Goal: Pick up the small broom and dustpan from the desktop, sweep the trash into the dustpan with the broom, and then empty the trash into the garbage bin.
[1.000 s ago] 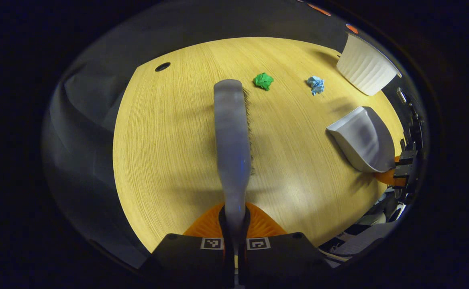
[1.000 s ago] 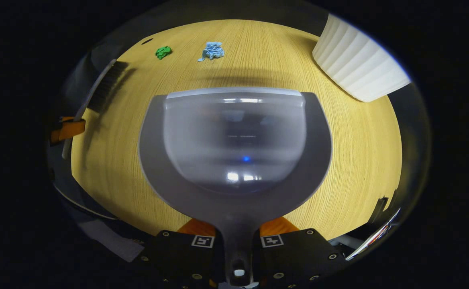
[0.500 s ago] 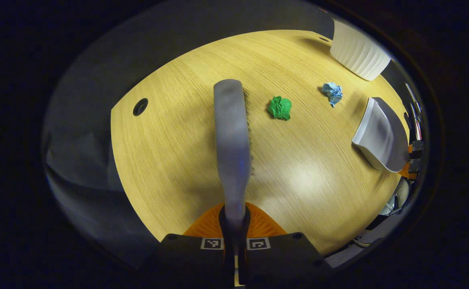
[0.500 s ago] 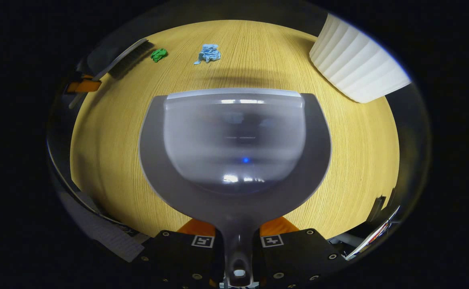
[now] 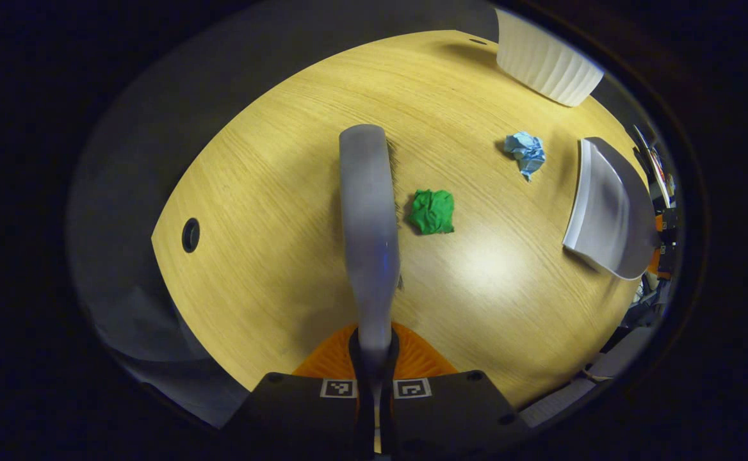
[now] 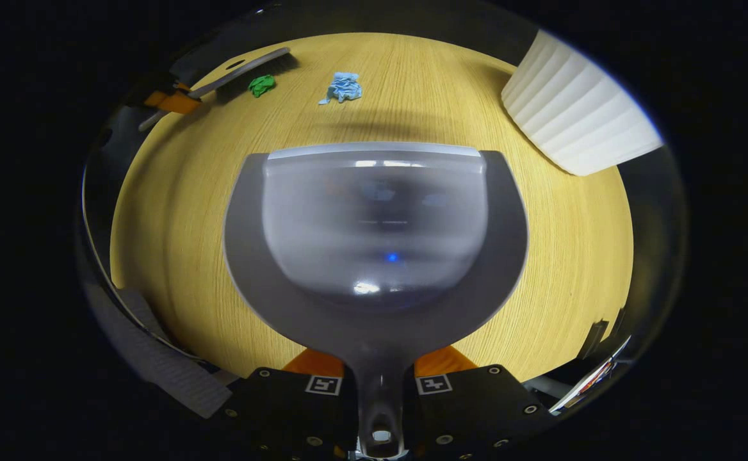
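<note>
Lying right of left claw (image 5: 374, 378): green wad (image 5: 432, 211).

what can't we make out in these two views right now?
- Broom bristles: left gripper view, mostly hidden behind its own back, so contact with the desk is unclear.
- Dustpan front lip: right gripper view, blurred; touching the desk or lifted, can't tell.
- Bin: cut off by the edge in both views, opening unseen.
- Desk under the dustpan: hidden by the pan.
- Blue scrap and green scrap: small in the right gripper view.
</note>
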Tool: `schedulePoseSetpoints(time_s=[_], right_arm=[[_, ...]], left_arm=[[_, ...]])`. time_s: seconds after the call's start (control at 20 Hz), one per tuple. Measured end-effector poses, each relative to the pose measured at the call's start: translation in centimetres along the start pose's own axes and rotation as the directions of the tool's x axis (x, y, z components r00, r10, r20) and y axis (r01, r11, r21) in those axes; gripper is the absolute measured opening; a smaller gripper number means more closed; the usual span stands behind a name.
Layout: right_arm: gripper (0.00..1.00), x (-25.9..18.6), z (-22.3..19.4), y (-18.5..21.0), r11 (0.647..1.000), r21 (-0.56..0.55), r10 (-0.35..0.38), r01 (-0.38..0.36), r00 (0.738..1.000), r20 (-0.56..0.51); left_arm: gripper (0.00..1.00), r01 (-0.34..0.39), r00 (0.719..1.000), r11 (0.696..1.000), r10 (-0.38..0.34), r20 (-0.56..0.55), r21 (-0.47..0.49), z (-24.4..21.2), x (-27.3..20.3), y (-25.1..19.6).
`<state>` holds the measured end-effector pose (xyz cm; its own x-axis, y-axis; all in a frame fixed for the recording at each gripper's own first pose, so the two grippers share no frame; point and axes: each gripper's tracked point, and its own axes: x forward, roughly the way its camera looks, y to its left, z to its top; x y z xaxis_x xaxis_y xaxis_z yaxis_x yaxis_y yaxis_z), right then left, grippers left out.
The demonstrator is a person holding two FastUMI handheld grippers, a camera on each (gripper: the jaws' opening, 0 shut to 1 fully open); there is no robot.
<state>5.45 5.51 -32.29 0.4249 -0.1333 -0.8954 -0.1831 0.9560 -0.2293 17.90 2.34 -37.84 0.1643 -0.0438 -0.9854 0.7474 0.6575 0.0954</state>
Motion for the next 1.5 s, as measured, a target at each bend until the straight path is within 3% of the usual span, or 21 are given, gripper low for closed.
schedulePoseSetpoints(time_s=[0.4, 0.9, 1.35, 1.5], right_arm=[[0.28, 0.1, 0.4, 1.0, 0.999, -0.032, 0.034, -0.034, 0.999, 0.007], [0.28, -0.1, 1.0, 1.1, 0.999, -0.032, 0.029, -0.028, 0.999, 0.017], [0.28, 0.2, 0.6, 1.0, 0.999, -0.014, 0.047, -0.047, 0.999, 0.018], [0.28, 0.2, 0.8, 1.1, 0.999, -0.016, 0.048, -0.047, 0.999, 0.023]], left_arm=[[0.07, 0.172, 0.985, 0.984, -0.171, -0.013, 0.048, 2.6, -0.8, -7.6], [0.07, 0.393, 0.919, 0.918, -0.39, -0.058, 0.054, 3.3, -3.9, -15.7], [0.06, 0.418, 0.908, 0.906, -0.413, -0.075, 0.069, 1.9, -5.5, -18.1], [0.07, 0.45, 0.892, 0.888, -0.443, -0.088, 0.092, 0.9, -7.1, -19.4]])
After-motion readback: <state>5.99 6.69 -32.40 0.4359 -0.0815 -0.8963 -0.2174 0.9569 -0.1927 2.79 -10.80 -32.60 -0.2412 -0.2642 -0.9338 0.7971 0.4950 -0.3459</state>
